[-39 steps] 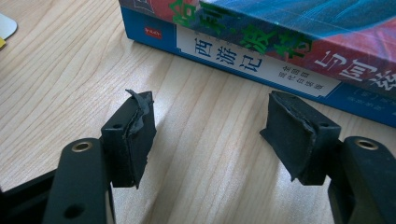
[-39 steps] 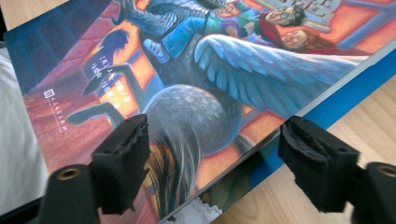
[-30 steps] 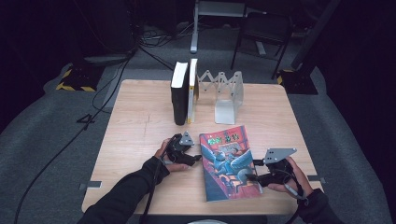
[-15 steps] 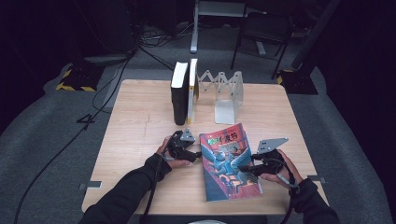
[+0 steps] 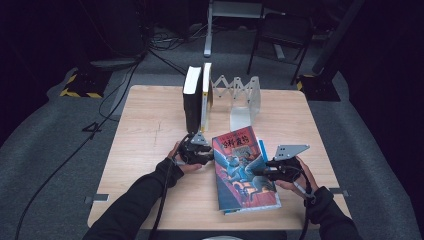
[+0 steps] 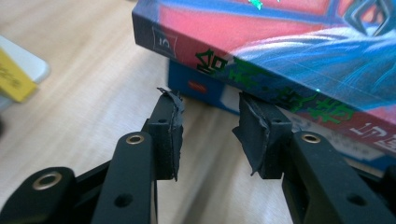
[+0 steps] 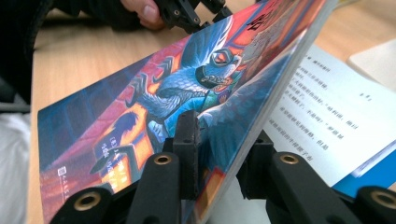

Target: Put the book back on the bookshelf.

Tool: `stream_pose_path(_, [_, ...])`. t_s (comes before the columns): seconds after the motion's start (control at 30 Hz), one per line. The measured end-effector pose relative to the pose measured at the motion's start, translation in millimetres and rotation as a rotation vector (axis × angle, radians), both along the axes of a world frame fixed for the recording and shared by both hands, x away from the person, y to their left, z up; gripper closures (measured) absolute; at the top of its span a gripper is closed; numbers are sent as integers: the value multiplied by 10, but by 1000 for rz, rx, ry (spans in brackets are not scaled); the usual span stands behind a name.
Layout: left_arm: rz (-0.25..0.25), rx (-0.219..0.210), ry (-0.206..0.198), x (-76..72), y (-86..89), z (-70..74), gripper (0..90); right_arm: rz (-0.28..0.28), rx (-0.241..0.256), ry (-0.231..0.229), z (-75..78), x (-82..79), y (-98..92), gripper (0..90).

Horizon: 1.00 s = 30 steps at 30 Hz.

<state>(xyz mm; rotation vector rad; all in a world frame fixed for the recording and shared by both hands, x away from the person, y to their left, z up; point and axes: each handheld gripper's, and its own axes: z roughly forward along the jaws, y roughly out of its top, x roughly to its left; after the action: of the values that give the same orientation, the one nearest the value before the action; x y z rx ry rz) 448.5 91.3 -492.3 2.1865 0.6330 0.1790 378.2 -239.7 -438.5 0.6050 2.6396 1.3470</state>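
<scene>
Now the right tongs [image 7: 219, 154] clamp the lifted front cover of the book [image 5: 245, 170], while the left tongs [image 6: 208, 123] stand apart at its spine.

Seen from the right gripper view, one jaw presses the cover's picture side and the other its underside, and a printed page lies bare beneath. The left tongs grip nothing; their tips sit just beside the spine's near edge. The book lies at the near middle of the tabletop [image 5: 150, 120], with two upright books [image 5: 197, 97] and a white folding rack [image 5: 242, 100] farther back.
</scene>
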Motion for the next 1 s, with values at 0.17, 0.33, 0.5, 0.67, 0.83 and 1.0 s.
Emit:
stream_pose_path(0.17, [52,-73,-8,135,92,150,620,-10,31,-103,47,-10,35,727])
stream_pose_path(0.33, [69,-125,-23,230,142,308,618,-14,58,-173,70,-33,36,725])
stream_pose_path(0.5, [24,-174,-34,264,127,467,711,16,83,-230,121,-36,-11,686])
stream_pose_path(0.67, [-42,-184,-74,279,79,658,796,39,72,-233,155,17,6,598])
stream_pose_path(0.83, [-68,-161,-112,253,-5,836,857,23,92,-219,181,102,37,578])
stream_pose_path(1.0, [-84,-176,-151,221,-32,1047,879,-40,99,-284,241,79,30,702])
